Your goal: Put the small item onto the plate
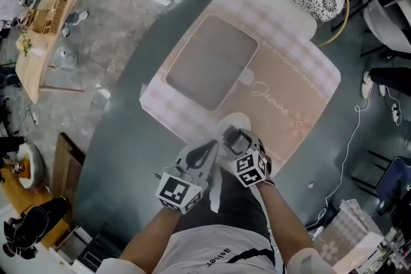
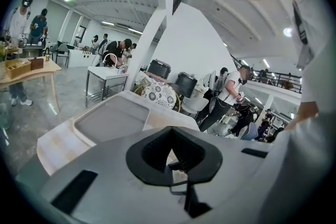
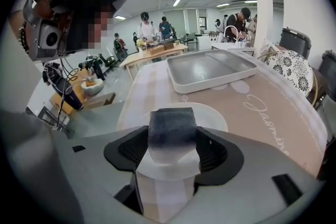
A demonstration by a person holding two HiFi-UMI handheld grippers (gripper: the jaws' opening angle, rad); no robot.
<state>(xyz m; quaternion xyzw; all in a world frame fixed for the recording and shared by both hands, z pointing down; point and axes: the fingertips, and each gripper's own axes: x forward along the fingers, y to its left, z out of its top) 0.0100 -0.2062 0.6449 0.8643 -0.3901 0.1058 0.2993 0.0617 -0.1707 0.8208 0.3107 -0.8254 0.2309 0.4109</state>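
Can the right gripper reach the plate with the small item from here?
Probably yes. The right gripper is shut on the small item over the near edge of the bare plate. Nothing lies between them, and the left gripper sits off to its side.

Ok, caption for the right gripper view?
Right gripper holds the dark small item between its fingers over the white plate, tray behind.

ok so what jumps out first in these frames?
First, the dark block clamped in the right tool, right at the small white plate on the near edge of the pink placemat. Next, the big empty grey tray farther up the mat. The left tool sits beside the right one, shut on nothing.
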